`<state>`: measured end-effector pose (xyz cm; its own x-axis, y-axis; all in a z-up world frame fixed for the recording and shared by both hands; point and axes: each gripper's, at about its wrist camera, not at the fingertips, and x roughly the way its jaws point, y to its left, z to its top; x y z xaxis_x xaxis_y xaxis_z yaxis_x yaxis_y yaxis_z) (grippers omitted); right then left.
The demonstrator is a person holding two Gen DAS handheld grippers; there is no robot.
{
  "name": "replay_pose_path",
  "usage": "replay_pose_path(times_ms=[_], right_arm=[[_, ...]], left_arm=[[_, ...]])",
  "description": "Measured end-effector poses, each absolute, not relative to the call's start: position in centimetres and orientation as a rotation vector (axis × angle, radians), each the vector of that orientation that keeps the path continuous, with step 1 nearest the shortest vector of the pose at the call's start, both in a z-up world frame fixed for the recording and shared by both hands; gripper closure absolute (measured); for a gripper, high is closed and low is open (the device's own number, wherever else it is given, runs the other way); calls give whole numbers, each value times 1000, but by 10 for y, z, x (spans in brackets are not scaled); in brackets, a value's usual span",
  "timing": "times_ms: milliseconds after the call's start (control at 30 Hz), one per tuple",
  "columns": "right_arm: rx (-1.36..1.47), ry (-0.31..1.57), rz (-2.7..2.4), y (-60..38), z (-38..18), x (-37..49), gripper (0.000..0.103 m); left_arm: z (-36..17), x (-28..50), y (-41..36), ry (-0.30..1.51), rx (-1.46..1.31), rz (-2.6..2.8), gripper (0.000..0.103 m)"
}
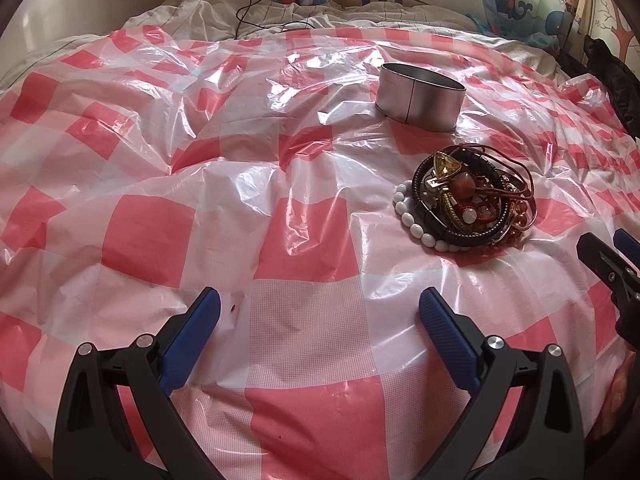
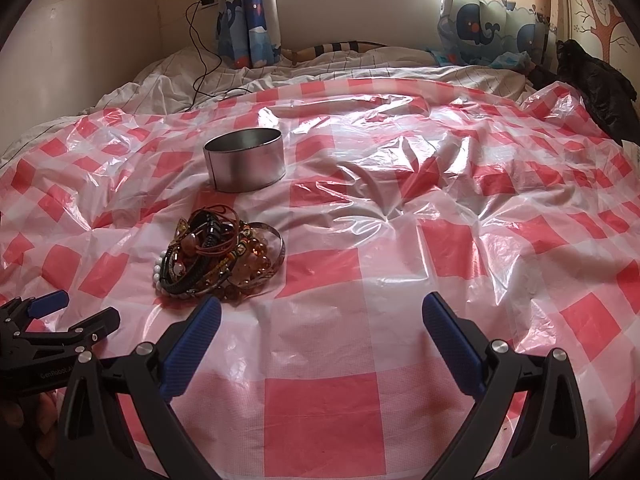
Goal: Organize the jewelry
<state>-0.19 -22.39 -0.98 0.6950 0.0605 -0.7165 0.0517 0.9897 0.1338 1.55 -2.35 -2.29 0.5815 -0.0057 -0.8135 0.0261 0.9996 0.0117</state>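
A tangled pile of bracelets (image 1: 466, 200) lies on the red-and-white checked plastic sheet (image 1: 308, 240): white beads, black braided bands, amber beads, a gold triangular piece. Just beyond it stands an open round metal tin (image 1: 419, 98). My left gripper (image 1: 319, 304) is open, low over the sheet, left of and nearer than the pile. In the right wrist view the pile (image 2: 218, 258) and the tin (image 2: 245, 165) sit to the left. My right gripper (image 2: 321, 312) is open with nothing between its fingers, just right of the pile. The left gripper (image 2: 74, 311) shows at the lower left.
The sheet covers a bed with a rumpled white quilt (image 2: 168, 80) at the far end. A black charger cable (image 2: 200, 52) trails onto the quilt. Whale-print curtains (image 2: 480, 28) hang under a window. A dark garment (image 2: 600, 92) lies at the right edge.
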Motion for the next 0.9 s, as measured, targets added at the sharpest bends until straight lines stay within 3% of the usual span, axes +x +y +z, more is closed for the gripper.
replay_pose_path(times_ms=[600,900], right_arm=[[151,805,20,-222,-10,-2,6],[206,767,180,-226,9,21,6]], left_arm=[[-22,16,-25,951,23,-30,7],[4,32,-26,878,54,-98,7]])
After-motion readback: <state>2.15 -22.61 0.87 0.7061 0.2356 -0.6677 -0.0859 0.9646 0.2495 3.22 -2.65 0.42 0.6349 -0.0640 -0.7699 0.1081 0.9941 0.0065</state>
